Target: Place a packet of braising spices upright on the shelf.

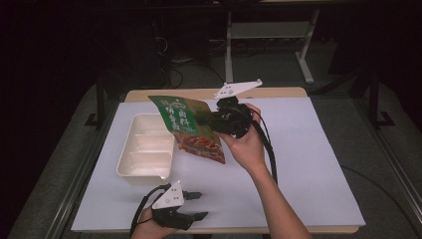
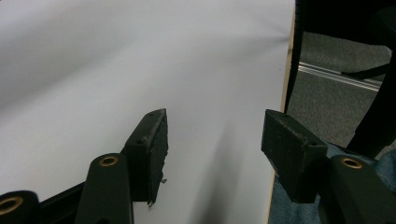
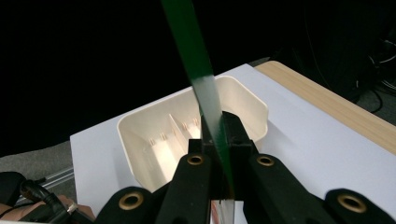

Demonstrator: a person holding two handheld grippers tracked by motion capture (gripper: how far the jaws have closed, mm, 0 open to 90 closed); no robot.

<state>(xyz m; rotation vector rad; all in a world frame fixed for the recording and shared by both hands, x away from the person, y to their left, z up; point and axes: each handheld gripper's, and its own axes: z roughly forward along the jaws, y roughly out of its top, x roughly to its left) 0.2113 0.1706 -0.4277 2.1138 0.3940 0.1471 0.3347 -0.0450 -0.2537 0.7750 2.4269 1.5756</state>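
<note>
Right gripper (image 1: 211,119) pinches the green snack packet (image 1: 191,128) by its edge above the white divided tray (image 1: 144,149), presumably for loading; left gripper (image 1: 199,205) rests spread and empty.

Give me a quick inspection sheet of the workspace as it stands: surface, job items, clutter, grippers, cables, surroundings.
Surface: white sheet over a wooden table, bare apart from the tray.
Job's things: green snack packet held in the air, tilted, over the right edge of the cream divided tray; tray compartments look empty.
Clutter: nothing seen.
Grippers: right gripper shut on the packet's edge; left gripper open, nothing between its jaws, low at the near edge of the table.
Cables: a black cable trails from the right gripper along the forearm; another loops from the left gripper.
Surroundings: dark room, grey floor, table legs and loose wires behind.
</note>
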